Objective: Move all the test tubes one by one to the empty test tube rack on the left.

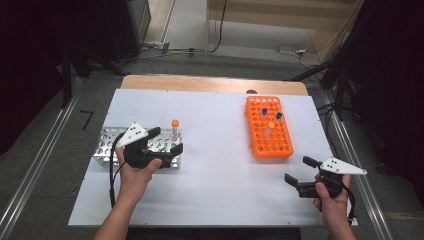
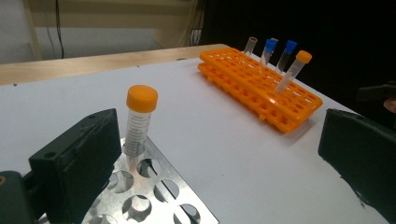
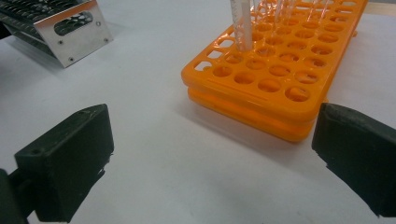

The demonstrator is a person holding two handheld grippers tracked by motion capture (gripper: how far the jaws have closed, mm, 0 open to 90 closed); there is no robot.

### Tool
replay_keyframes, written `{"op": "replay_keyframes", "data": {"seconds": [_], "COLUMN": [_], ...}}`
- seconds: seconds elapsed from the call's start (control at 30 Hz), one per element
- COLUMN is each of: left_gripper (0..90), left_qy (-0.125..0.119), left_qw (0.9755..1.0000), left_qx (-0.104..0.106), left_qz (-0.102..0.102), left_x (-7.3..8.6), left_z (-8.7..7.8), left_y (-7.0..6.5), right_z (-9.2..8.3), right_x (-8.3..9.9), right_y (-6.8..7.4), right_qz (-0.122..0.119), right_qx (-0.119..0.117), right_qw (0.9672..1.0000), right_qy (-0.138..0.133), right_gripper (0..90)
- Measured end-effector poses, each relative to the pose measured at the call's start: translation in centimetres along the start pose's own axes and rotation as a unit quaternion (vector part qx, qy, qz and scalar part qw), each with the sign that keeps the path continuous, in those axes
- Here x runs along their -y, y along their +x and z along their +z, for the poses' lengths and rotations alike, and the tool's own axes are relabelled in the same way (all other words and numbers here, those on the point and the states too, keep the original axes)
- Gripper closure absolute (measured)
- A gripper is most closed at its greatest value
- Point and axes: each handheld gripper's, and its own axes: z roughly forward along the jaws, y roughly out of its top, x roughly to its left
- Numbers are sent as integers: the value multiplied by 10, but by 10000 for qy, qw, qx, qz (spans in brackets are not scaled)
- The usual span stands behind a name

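Observation:
An orange-capped tube (image 1: 175,129) (image 2: 138,123) stands upright in a hole of the metal rack (image 1: 107,145) (image 2: 154,186) at the table's left. My left gripper (image 1: 166,140) (image 2: 219,154) is open just in front of that tube. The tube stands close beside the left jaw in the left gripper view, and no pad touches it. An orange rack (image 1: 268,127) (image 2: 261,88) (image 3: 280,70) on the right holds several tubes with blue and orange caps. My right gripper (image 1: 297,169) (image 3: 210,158) is open and holds nothing, low over the table in front of the orange rack's near end.
A white sheet (image 1: 215,165) covers the table, with a wooden strip (image 1: 210,84) along the far edge. Between the two racks lies bare white surface. Dark stands and cables surround the table on the floor.

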Motion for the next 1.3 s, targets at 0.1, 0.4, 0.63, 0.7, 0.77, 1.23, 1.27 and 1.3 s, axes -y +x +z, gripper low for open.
{"op": "replay_keyframes", "data": {"seconds": [0.1, 0.4, 0.63, 0.7, 0.77, 1.23, 1.27, 1.3], "left_gripper": [0, 0, 0, 0, 0, 0, 0, 0], "left_qy": [-63, -85, -70, -59, -69, -31, -28, -24], "left_qw": [10000, 9998, 9998, 9999, 9999, 9999, 9999, 9999], "left_qx": [30, 150, 189, 157, 133, 124, 119, 121], "left_qz": [49, 66, 32, 34, -8, -32, -30, -32], "left_x": [6, 26, 30, 30, 30, 31, 31, 31], "left_z": [-8, -24, -27, -27, -27, -25, -25, -24], "left_y": [-6, -19, -21, -20, -19, -19, -19, -18], "right_z": [2, 8, 21, 25, 29, 67, 70, 73], "right_x": [-2, -16, -30, -35, -41, -62, -63, -63], "right_y": [1, 0, 2, 1, 0, -13, -14, -15], "right_qz": [19, 62, -89, -85, -63, 218, 254, 295], "right_qx": [-6, 59, 5, -30, -42, 26, 45, 65], "right_qw": [10000, 9999, 9999, 9999, 9999, 9998, 9997, 9995], "right_qy": [-7, -117, -96, -99, -108, 7, 9, 40], "right_gripper": [0, 0, 0, 0, 0, 129, 151, 181]}}
